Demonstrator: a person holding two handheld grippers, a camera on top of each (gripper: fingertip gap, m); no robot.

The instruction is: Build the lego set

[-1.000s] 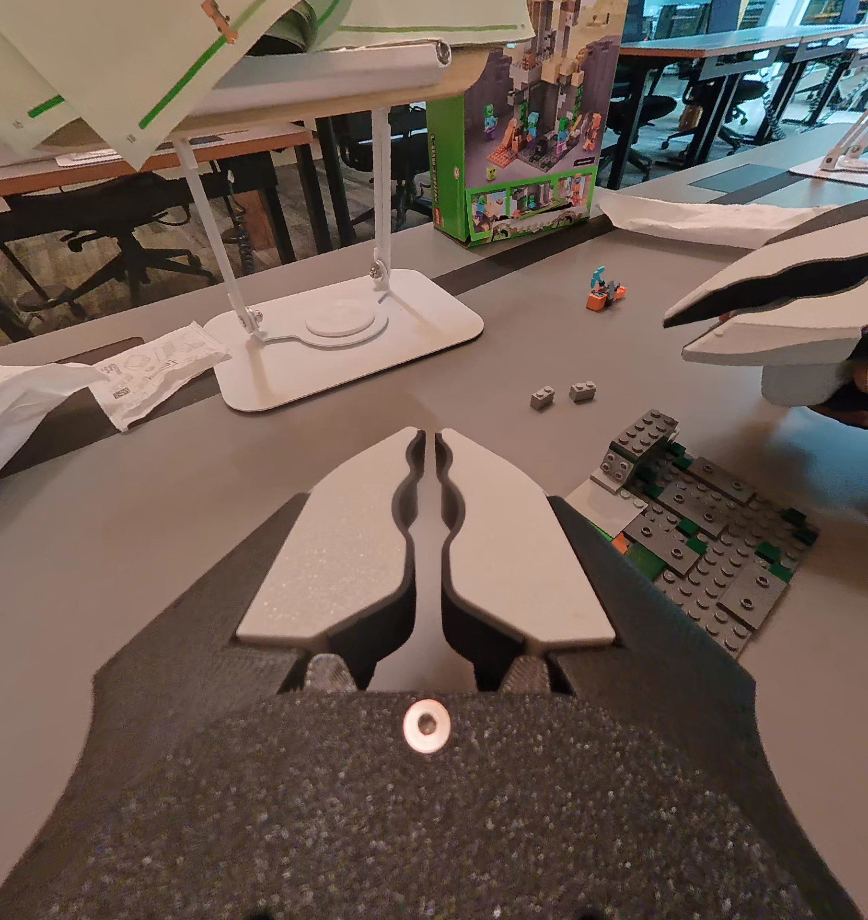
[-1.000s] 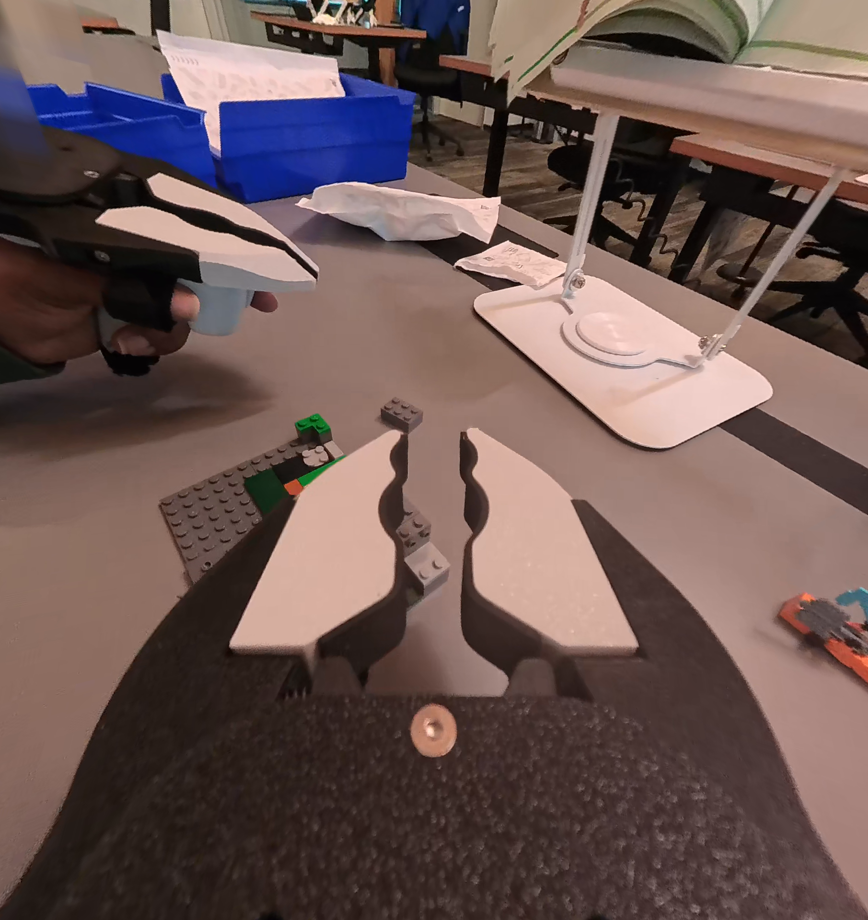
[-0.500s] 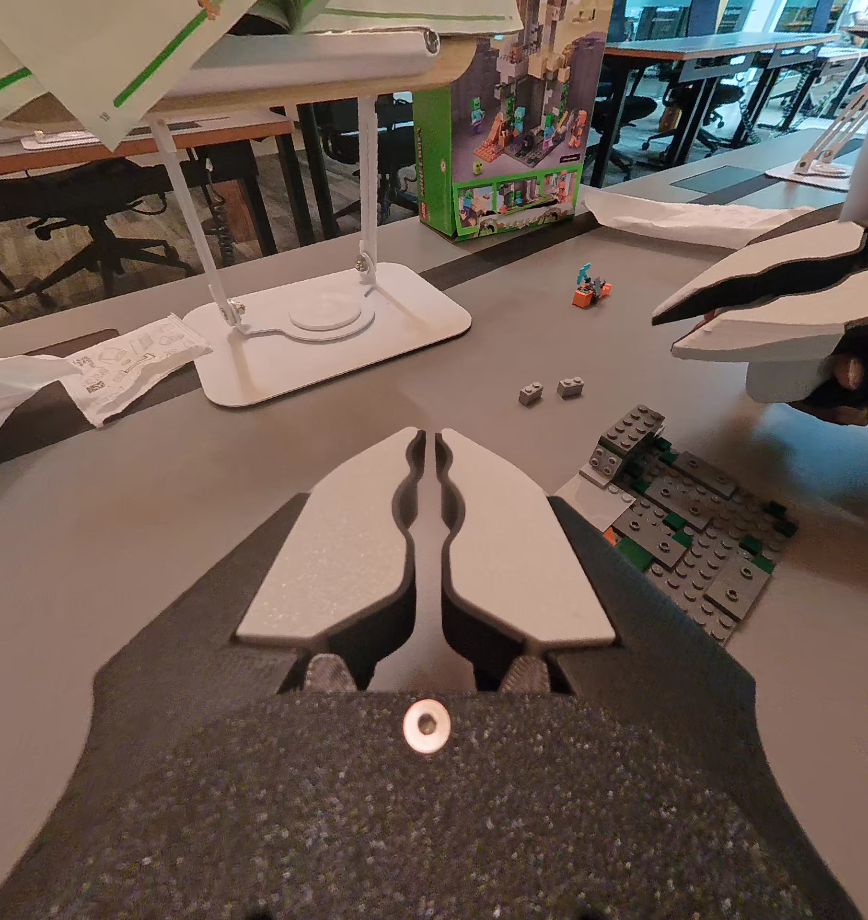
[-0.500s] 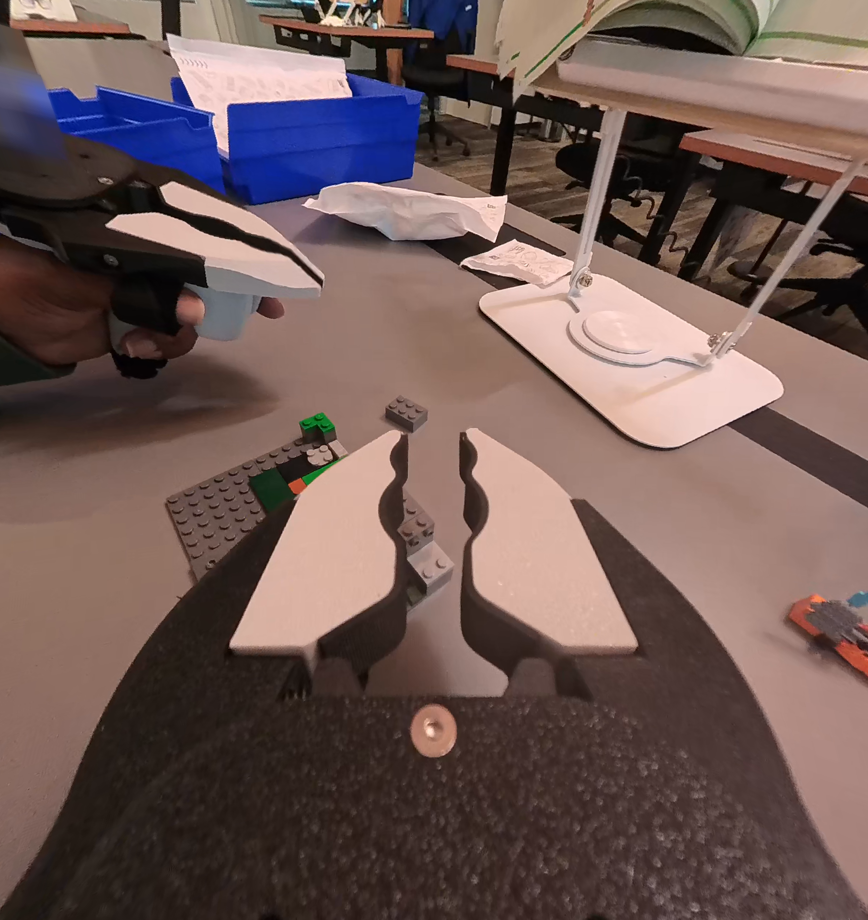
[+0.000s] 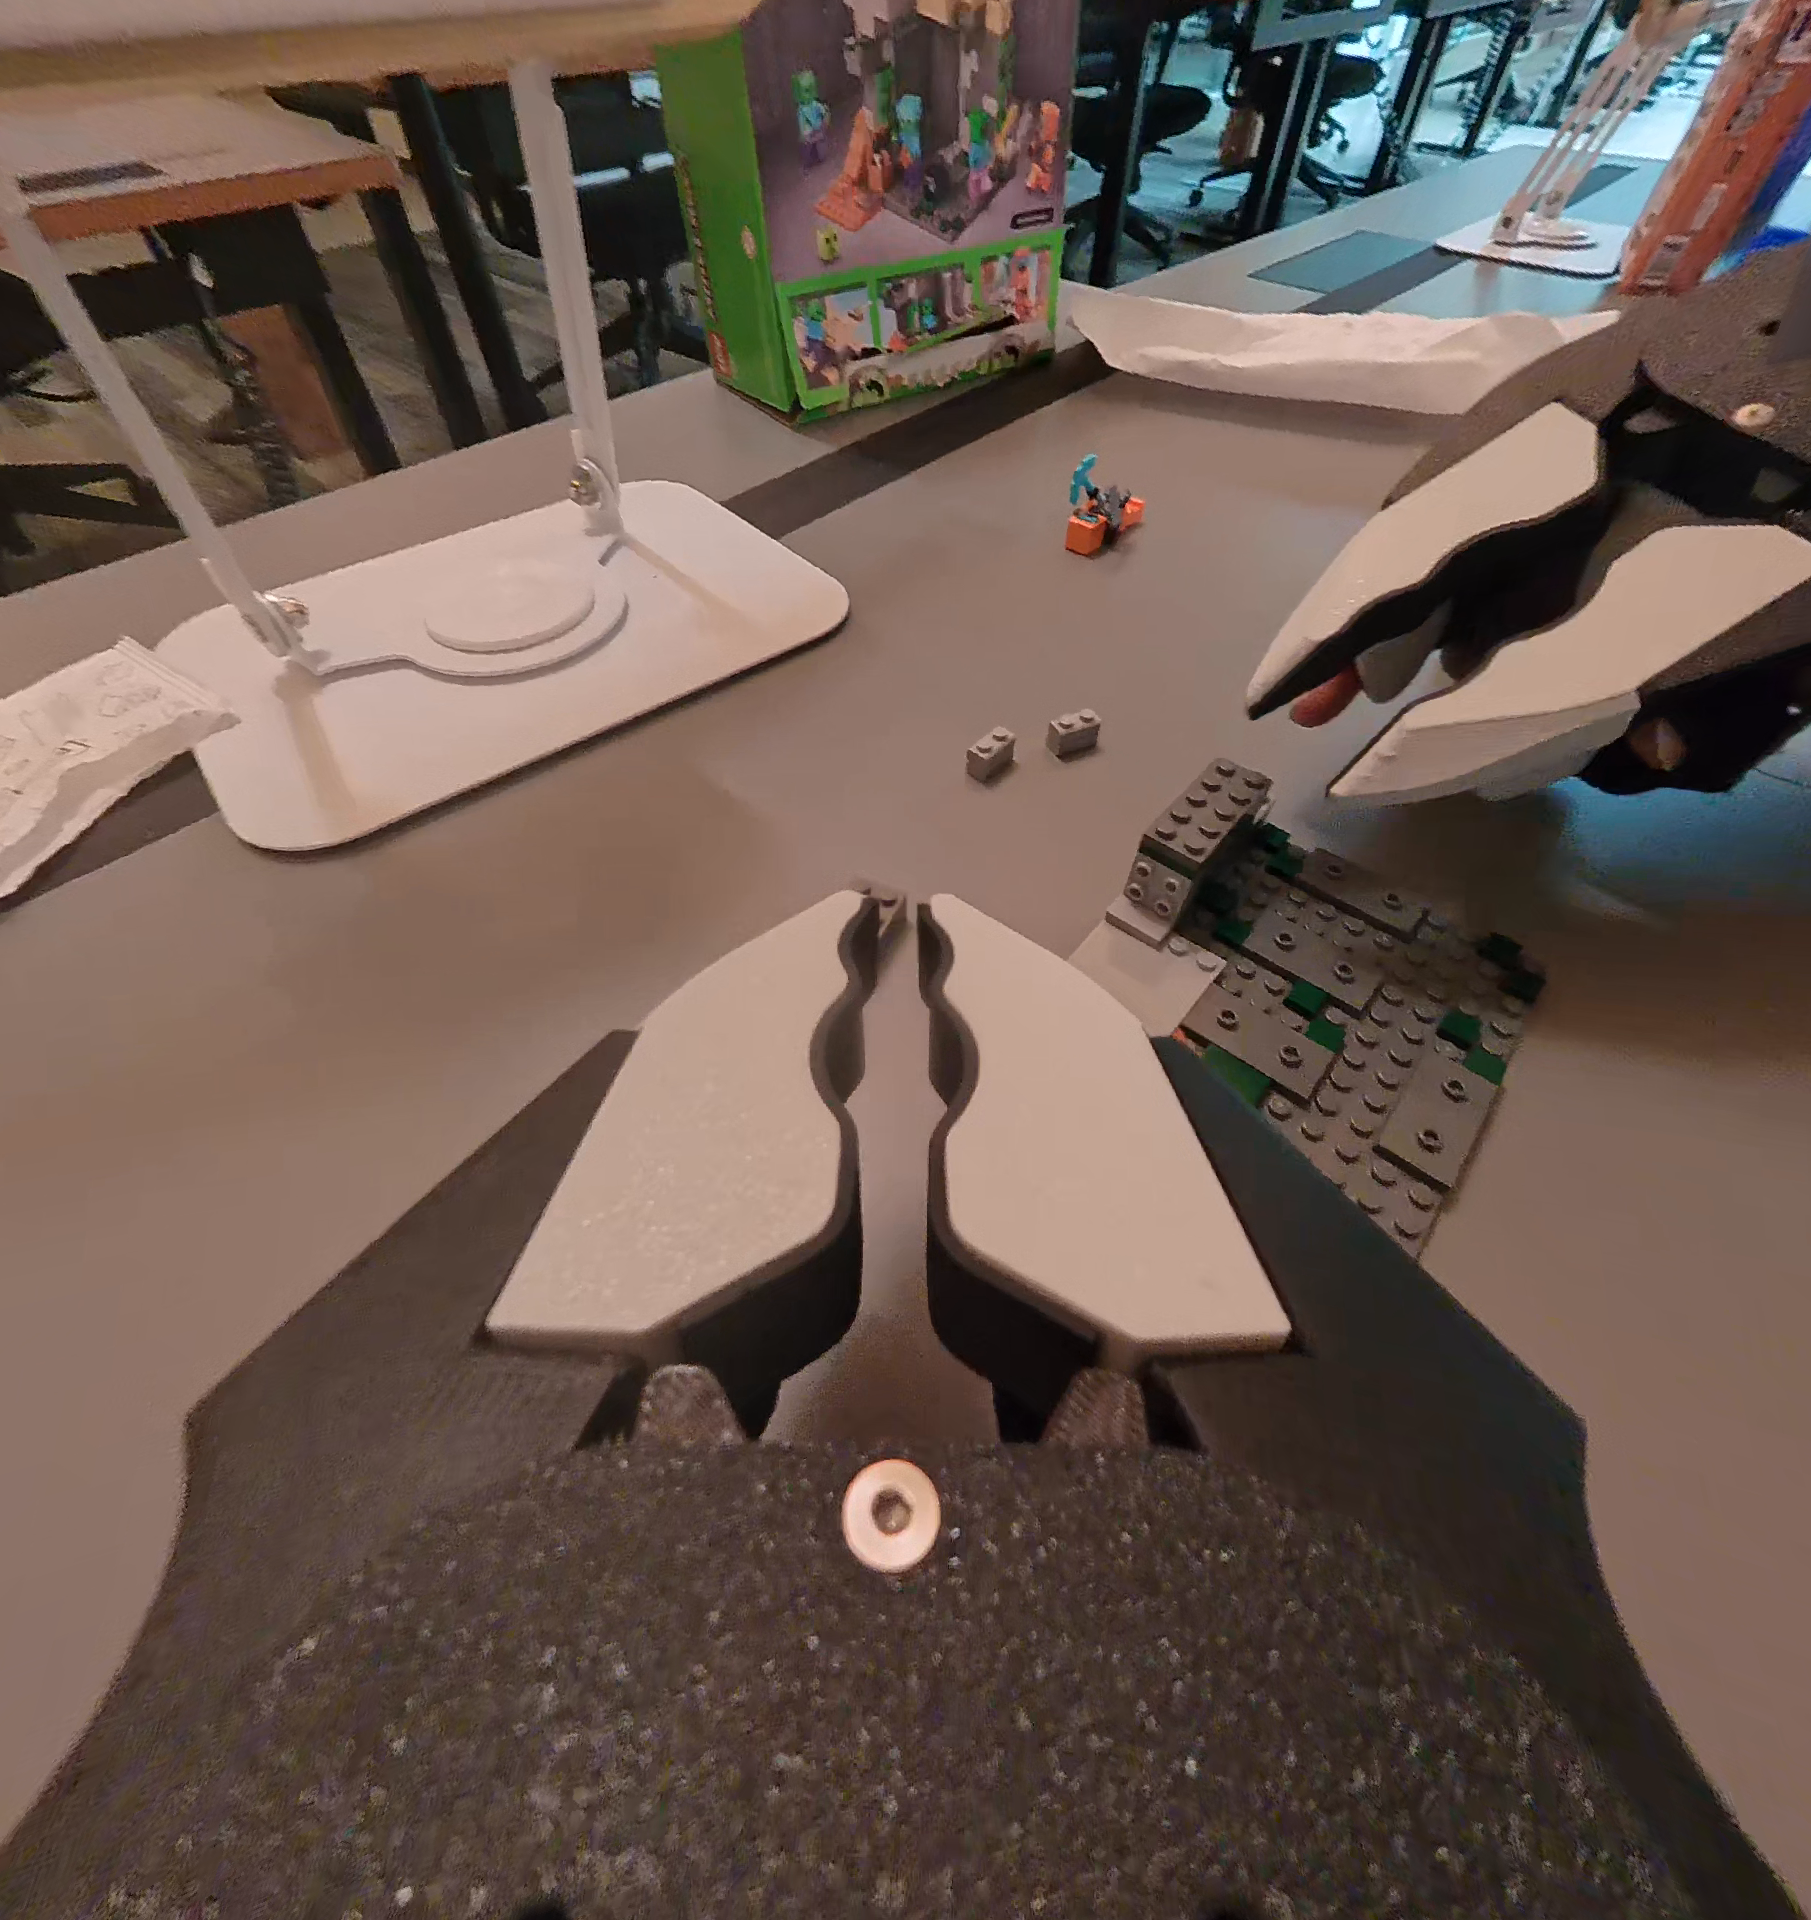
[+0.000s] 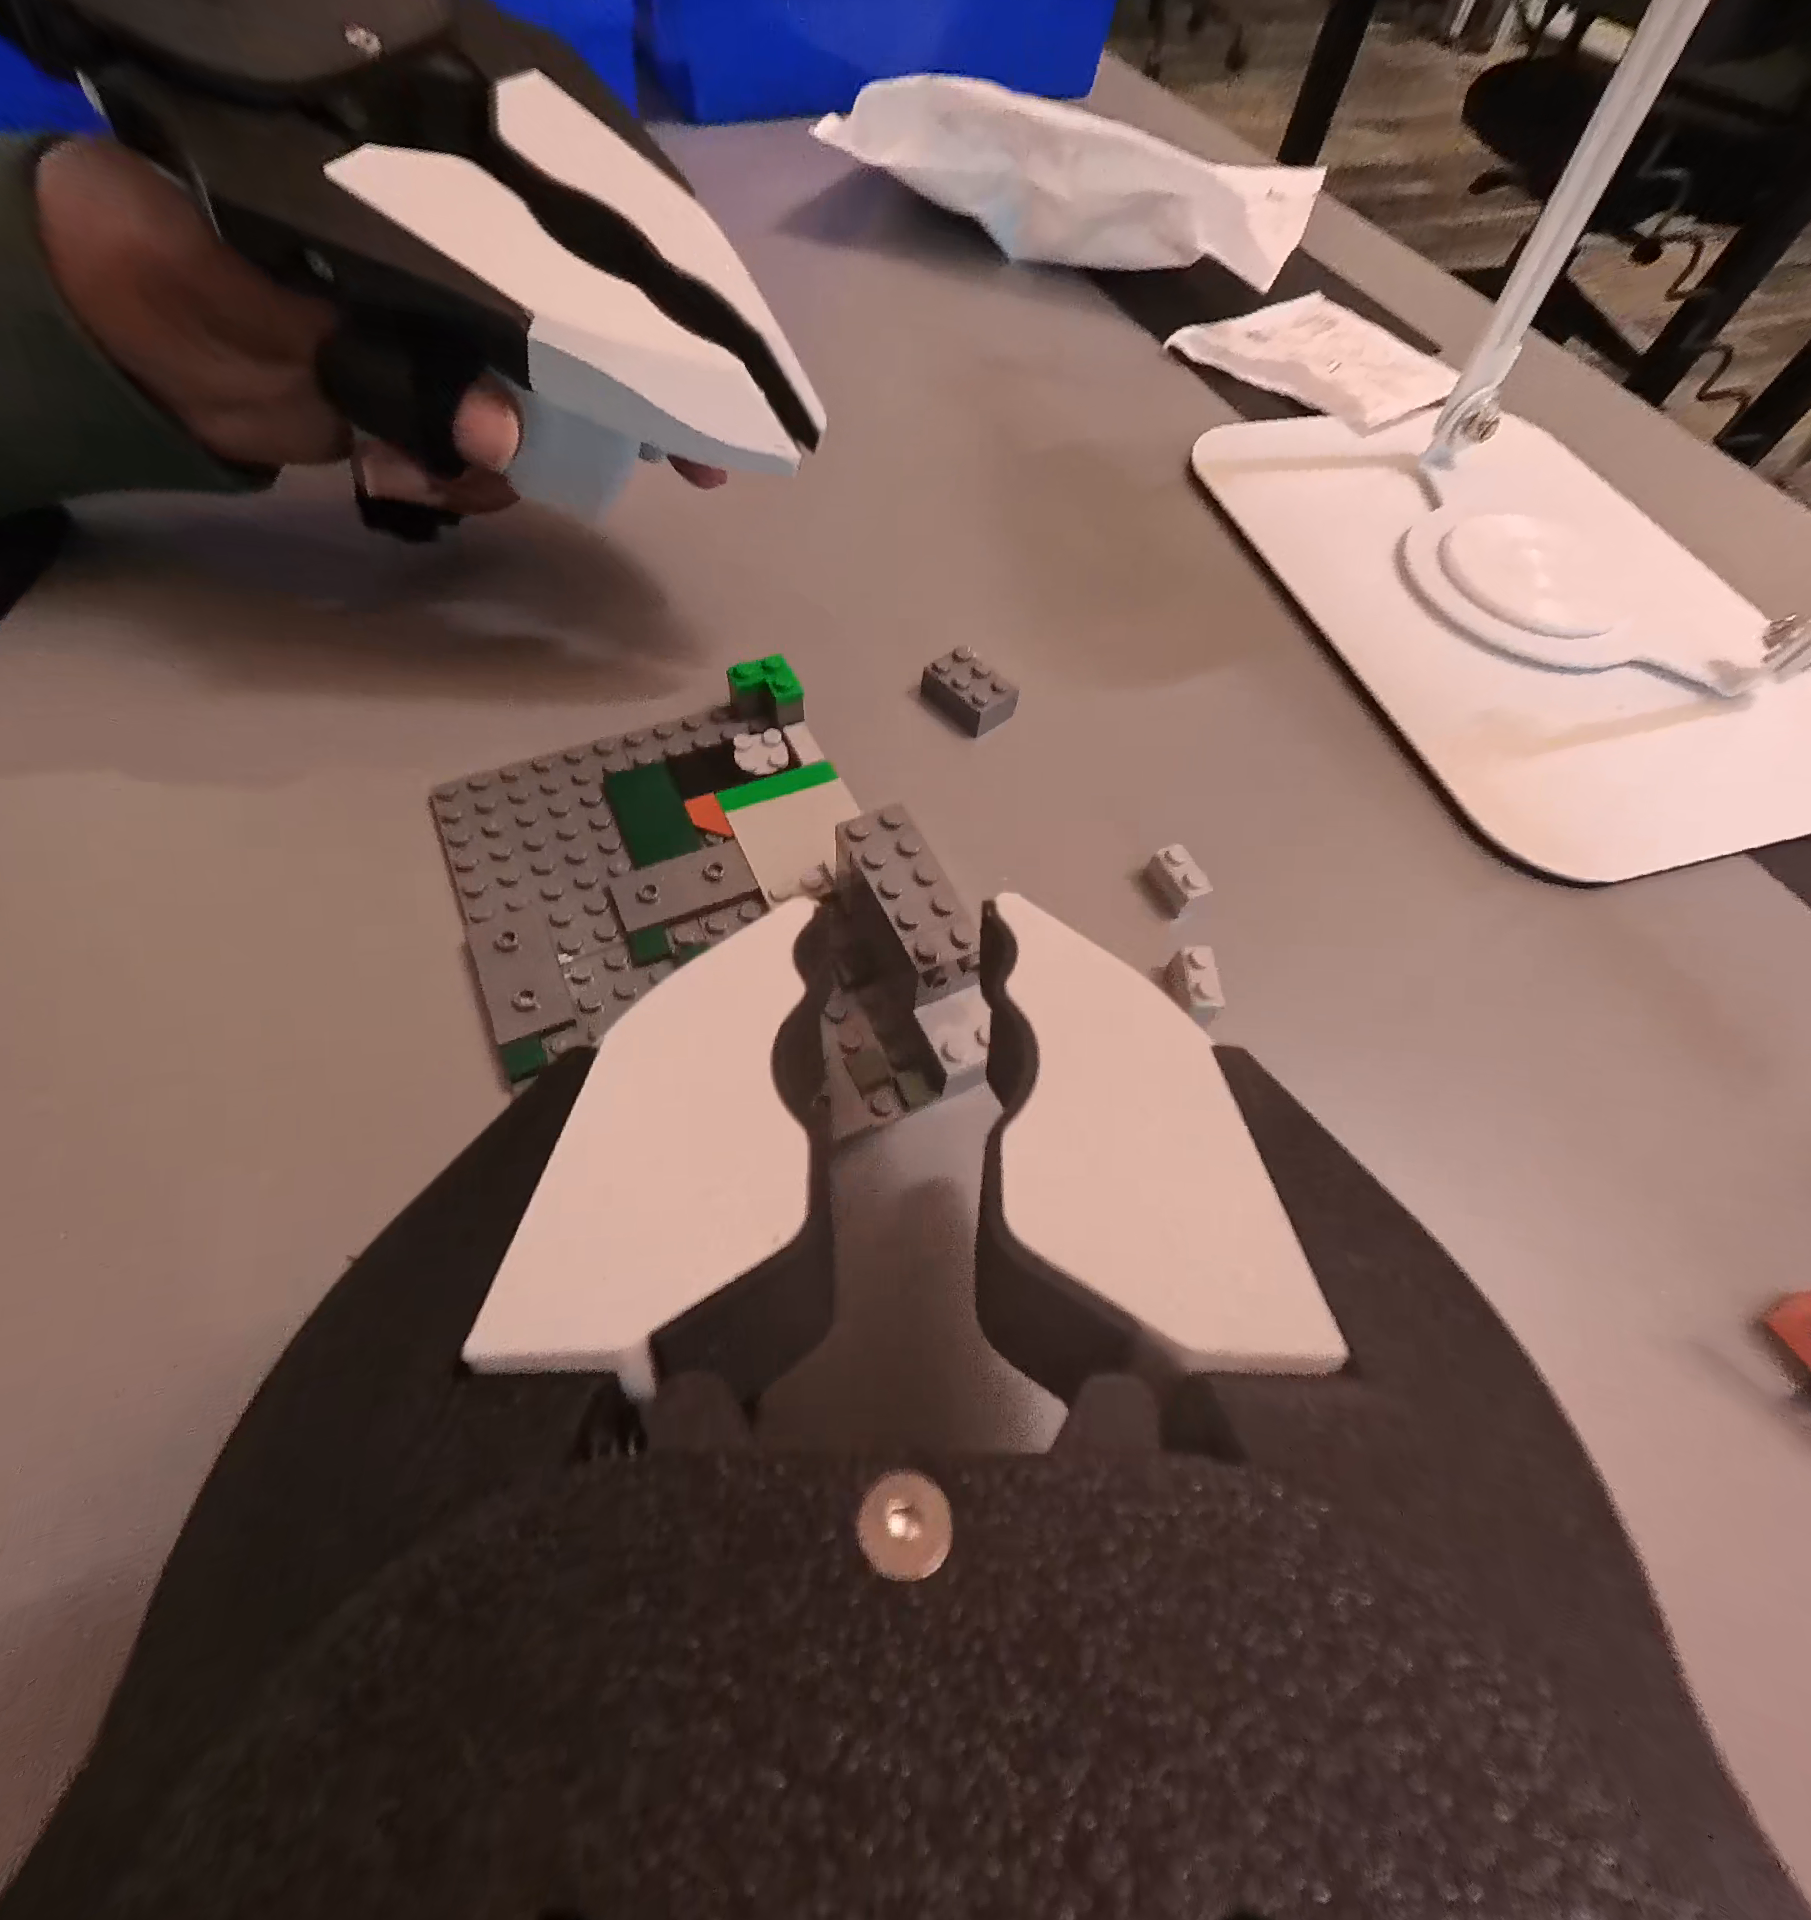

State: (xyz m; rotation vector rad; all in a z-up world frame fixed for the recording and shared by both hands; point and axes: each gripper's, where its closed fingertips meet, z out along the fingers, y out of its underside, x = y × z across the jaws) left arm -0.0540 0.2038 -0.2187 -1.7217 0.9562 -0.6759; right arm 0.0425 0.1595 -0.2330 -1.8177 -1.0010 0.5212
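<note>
The grey lego baseplate [image 5: 1379, 1039] lies on the table with green and grey plates on it; it also shows in the right wrist view [image 6: 537, 862]. A raised dark grey brick [image 5: 1207, 821] stands at its corner. My right gripper [image 6: 901, 906] is open and empty, hovering just over that brick [image 6: 906, 883], which shows between its fingers. My left gripper [image 5: 893, 906] is shut, held above the table left of the plate; the right wrist view shows it [image 6: 802, 447] in a hand. Two small light grey bricks [image 5: 989, 750] lie loose. A dark grey brick [image 6: 968, 691] lies beside the plate.
A white stand base [image 5: 485, 644] sits at the left rear, the lego box [image 5: 880, 197] behind it. A small orange and teal build [image 5: 1103, 509] lies farther back. White bags [image 5: 1296, 343] and a leaflet bag [image 5: 49, 748] lie around. A blue bin [image 6: 859, 42] stands beyond. Left tips to right tips: about 12 centimeters.
My right gripper has come down closer over the raised brick and its fingers have opened wider. My left gripper has moved forward toward the plate, still shut.
</note>
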